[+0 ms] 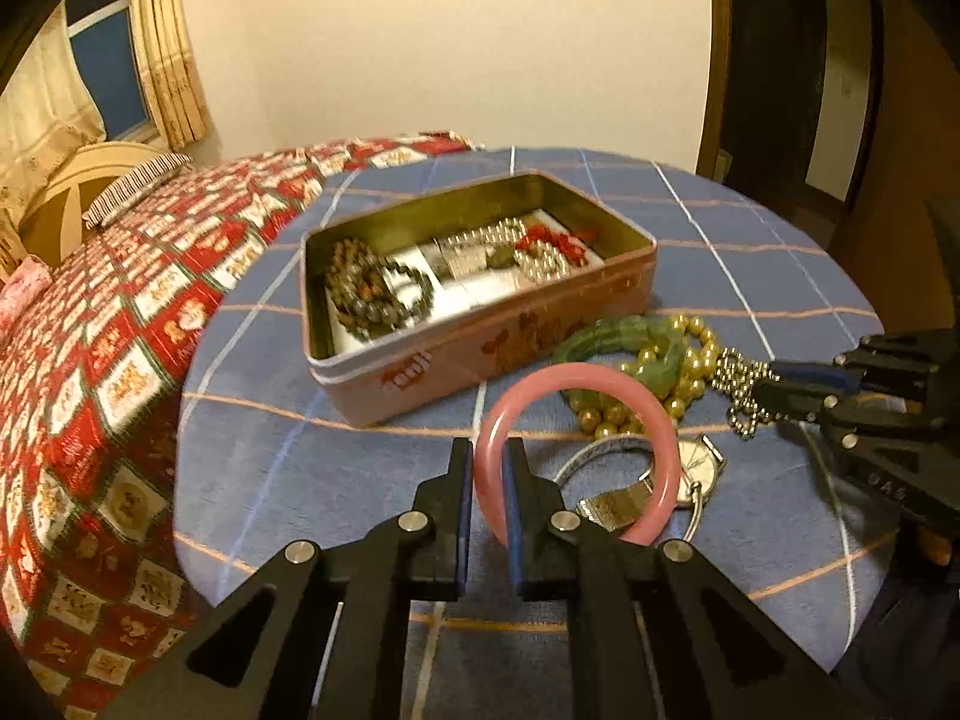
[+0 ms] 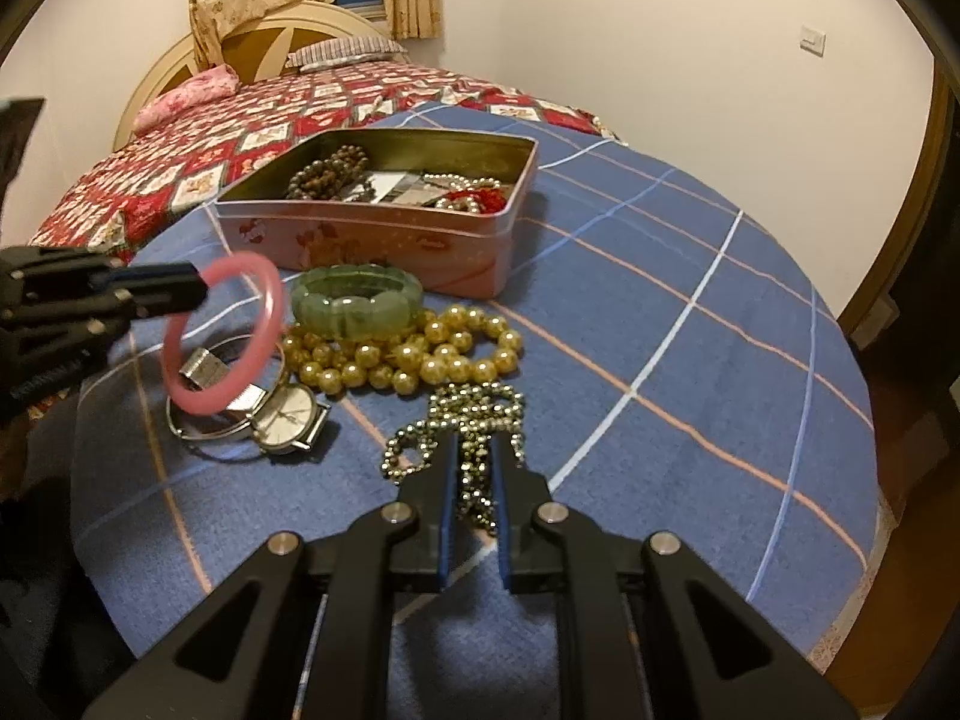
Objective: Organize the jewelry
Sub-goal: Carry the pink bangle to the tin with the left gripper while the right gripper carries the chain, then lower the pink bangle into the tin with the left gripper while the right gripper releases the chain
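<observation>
My left gripper (image 1: 487, 456) is shut on a pink bangle (image 1: 654, 414) and holds it above the blue checked table; it also shows in the right wrist view (image 2: 267, 282). My right gripper (image 2: 474, 450) is shut on a silver ball-chain necklace (image 2: 474, 402), also seen in the left wrist view (image 1: 741, 384). An open pink tin (image 1: 510, 330) behind them holds brown beads (image 1: 366, 294), silver beads and a red piece. A green bracelet (image 2: 357, 300), a gold pearl string (image 2: 414, 354) and a silver watch (image 2: 282, 414) lie on the table in front of the tin.
The round table (image 2: 690, 324) has a blue checked cloth. A bed with a red patterned quilt (image 1: 90, 360) stands to the left and behind. A dark doorway (image 1: 780, 60) is at the right.
</observation>
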Demonstrator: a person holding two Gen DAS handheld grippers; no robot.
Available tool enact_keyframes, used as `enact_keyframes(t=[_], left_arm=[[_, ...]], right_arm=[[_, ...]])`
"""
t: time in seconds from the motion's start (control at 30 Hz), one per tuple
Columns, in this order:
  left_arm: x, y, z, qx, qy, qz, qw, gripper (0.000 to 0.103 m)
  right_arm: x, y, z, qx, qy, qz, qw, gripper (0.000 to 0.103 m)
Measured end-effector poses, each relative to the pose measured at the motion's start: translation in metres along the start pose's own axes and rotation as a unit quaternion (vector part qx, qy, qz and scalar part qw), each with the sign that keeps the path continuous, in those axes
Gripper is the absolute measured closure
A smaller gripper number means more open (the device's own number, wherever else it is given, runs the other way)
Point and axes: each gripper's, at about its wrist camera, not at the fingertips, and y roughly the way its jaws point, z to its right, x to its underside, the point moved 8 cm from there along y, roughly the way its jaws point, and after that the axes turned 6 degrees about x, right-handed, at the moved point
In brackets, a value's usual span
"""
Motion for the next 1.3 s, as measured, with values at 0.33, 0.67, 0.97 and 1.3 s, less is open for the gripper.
enact_keyframes(t=[0.33,0.67,0.97,1.3], left_arm=[[-0.034,-0.040,-0.018,-0.018,-0.005,0.047,0.9987,0.094],[-0.085,-0.049,-0.052,-0.069,0.005,0.079,0.9945,0.094],[-0.108,-0.009,-0.081,-0.087,-0.007,0.060,0.9944,0.094],[-0.117,0.024,-0.094,-0.095,-0.002,0.038,0.9948,0.094]], right_arm=[[-0.034,-0.040,0.009,0.020,-0.006,0.055,0.998,0.091],[-0.094,-0.049,0.007,0.035,-0.035,0.099,0.994,0.091],[-0.150,-0.024,-0.008,0.025,-0.053,0.121,0.991,0.091],[-0.172,0.008,-0.017,0.030,-0.069,0.118,0.990,0.091]])
